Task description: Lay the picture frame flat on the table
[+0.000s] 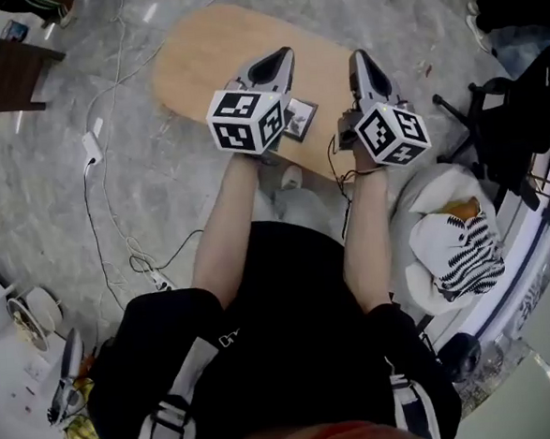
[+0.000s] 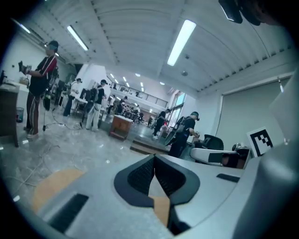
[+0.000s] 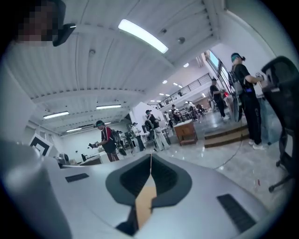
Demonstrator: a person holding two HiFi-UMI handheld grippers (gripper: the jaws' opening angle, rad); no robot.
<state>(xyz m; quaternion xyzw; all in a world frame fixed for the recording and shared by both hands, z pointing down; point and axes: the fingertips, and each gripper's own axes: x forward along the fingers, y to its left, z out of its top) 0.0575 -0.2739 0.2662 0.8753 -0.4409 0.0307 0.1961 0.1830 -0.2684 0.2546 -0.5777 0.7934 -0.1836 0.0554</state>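
on table [image 1: 197, 50], picture frame [image 1: 301, 118] beside left gripper [image 1: 281, 61], jaws together.

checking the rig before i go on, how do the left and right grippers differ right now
The left gripper sits right beside the picture frame; the right gripper is apart from it. The left gripper is over the middle of the table, the right gripper near its right edge. Both are shut on nothing.

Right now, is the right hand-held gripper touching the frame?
Apart. Head view shows bare table between the right hand-held gripper and the frame; its jaws are shut on nothing.
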